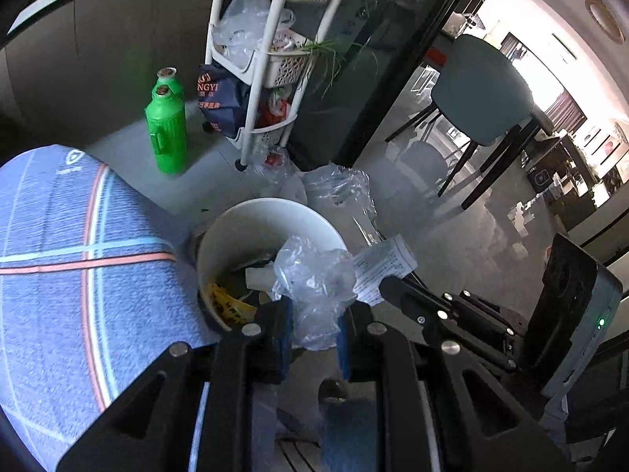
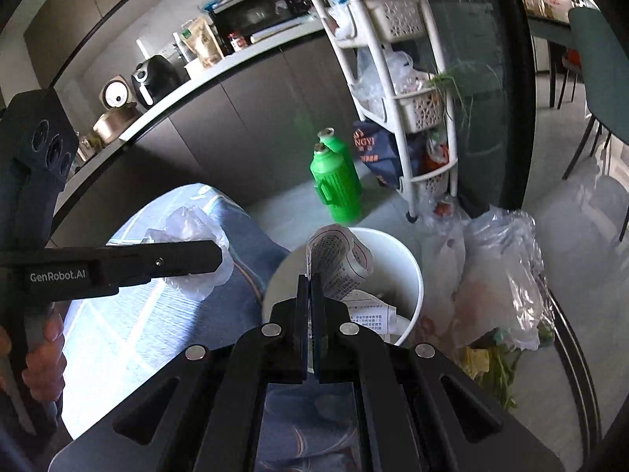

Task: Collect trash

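A white trash bin point(image 1: 220, 247) stands on the floor beside a blue-clothed table; it also shows in the right wrist view point(image 2: 409, 271). My left gripper point(image 1: 314, 330) is shut on a crumpled clear plastic bag point(image 1: 314, 279) and holds it over the bin's near rim. My right gripper point(image 2: 311, 295) is shut on a printed paper sheet point(image 2: 338, 259) and holds it above the bin's opening. The paper point(image 1: 385, 263) and the right gripper's fingers point(image 1: 409, 299) show at the right of the left wrist view. The left gripper's finger point(image 2: 157, 261) with the plastic bag point(image 2: 196, 232) shows at the left of the right wrist view.
Yellow wrapper and scraps lie in the bin point(image 1: 232, 306). Two green bottles point(image 1: 167, 129) stand on the floor by a white trolley rack point(image 1: 259, 59). Plastic bags of waste point(image 2: 499, 271) lie right of the bin. The blue tablecloth point(image 1: 59, 275) is at the left. A grey chair point(image 1: 483, 94) stands beyond.
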